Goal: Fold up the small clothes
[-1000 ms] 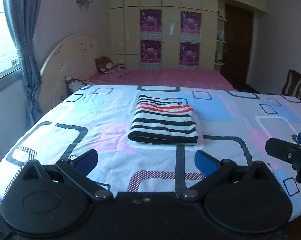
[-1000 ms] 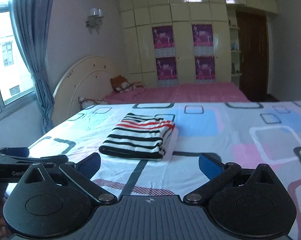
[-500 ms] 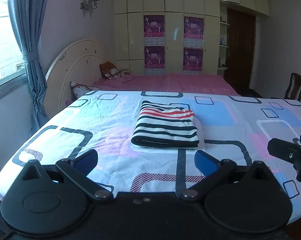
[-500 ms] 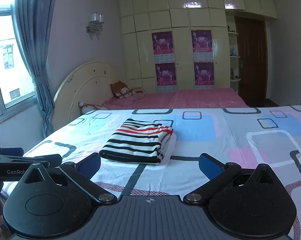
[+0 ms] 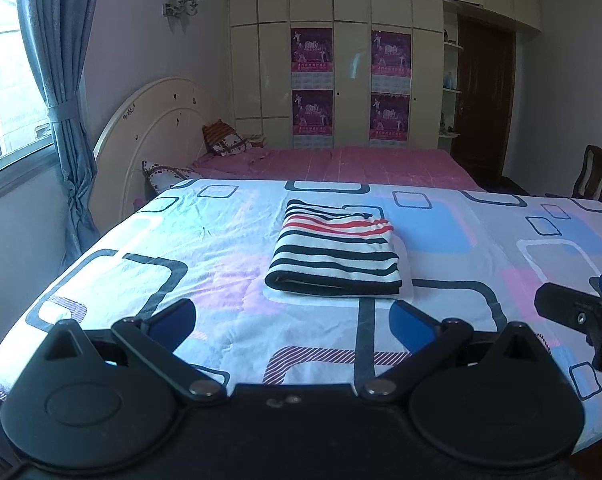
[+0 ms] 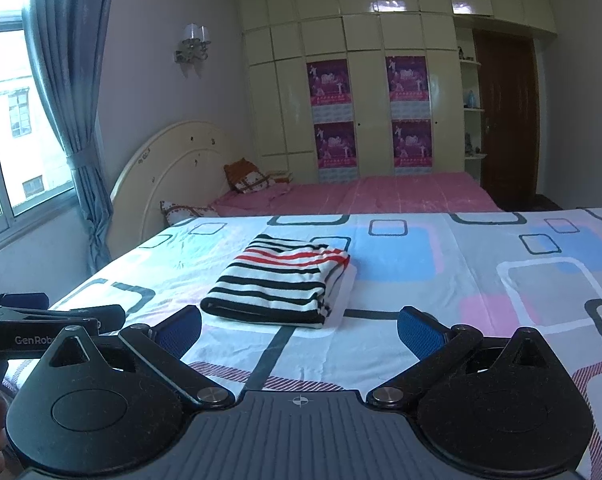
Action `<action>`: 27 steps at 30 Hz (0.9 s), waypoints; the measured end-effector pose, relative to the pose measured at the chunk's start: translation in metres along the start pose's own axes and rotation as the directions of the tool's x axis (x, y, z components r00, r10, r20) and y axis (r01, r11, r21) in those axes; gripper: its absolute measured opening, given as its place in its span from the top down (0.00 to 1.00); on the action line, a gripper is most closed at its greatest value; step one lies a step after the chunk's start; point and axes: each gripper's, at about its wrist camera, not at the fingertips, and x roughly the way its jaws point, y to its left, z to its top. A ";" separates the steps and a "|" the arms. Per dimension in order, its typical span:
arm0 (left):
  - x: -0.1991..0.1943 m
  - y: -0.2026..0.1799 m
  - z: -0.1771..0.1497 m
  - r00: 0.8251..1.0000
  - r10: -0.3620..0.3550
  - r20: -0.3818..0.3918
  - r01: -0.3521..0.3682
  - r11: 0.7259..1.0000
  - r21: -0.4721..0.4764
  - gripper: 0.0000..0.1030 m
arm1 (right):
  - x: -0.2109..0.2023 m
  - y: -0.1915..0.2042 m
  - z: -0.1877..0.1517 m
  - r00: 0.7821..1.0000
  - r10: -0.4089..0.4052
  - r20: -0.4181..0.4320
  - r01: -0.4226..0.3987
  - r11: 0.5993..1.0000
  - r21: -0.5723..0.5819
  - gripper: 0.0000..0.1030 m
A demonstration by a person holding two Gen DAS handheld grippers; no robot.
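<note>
Two low wrist views from the bed's (image 5: 229,272) near edge, facing the headboard wall, sharing the folded striped garment (image 5: 335,256).

One folded striped garment (image 5: 335,258); one patterned bedspread (image 5: 149,256); two tongs (image 5: 291,320) (image 6: 299,330); four purple posters (image 5: 312,50); two pillows (image 5: 169,172); one chair (image 5: 593,170).

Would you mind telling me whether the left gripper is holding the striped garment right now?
No, the left gripper is open and empty, and the folded striped garment lies beyond its fingers on the bedspread.
</note>
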 end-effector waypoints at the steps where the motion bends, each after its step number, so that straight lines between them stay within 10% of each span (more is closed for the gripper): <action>1: 0.000 0.000 0.000 1.000 0.001 0.000 -0.001 1.000 0.000 0.00 | 0.001 0.000 0.000 1.000 0.001 -0.001 -0.001 1.000 0.000 0.00; 27: 0.011 -0.007 0.003 1.000 -0.004 -0.023 0.004 1.000 0.007 0.00 | 0.011 -0.013 -0.002 1.000 0.011 -0.015 -0.010 1.000 0.021 0.00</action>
